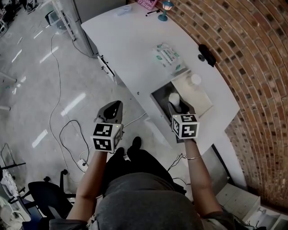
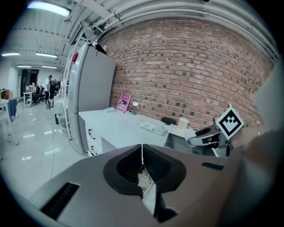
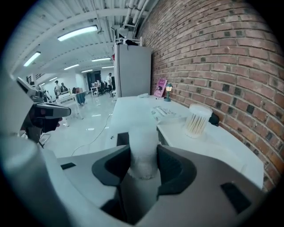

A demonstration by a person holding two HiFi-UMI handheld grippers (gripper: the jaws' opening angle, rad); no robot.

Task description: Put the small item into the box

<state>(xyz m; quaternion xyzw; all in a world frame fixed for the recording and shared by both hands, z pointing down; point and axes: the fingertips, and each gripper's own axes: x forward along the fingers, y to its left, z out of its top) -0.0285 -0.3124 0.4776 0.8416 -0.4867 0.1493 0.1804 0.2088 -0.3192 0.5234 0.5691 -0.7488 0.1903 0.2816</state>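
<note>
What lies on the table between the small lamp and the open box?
A pack of wipes lies between the lamp and the box, seen best in the head view.

Brick wall [image 1: 252,49], glossy pale floor [image 1: 31,81], white table [image 1: 130,45].

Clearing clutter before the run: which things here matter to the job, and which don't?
In the job: right gripper, white tube it holds, box.
Lying about: swab jar, wipes, lamp, pink book.
</note>
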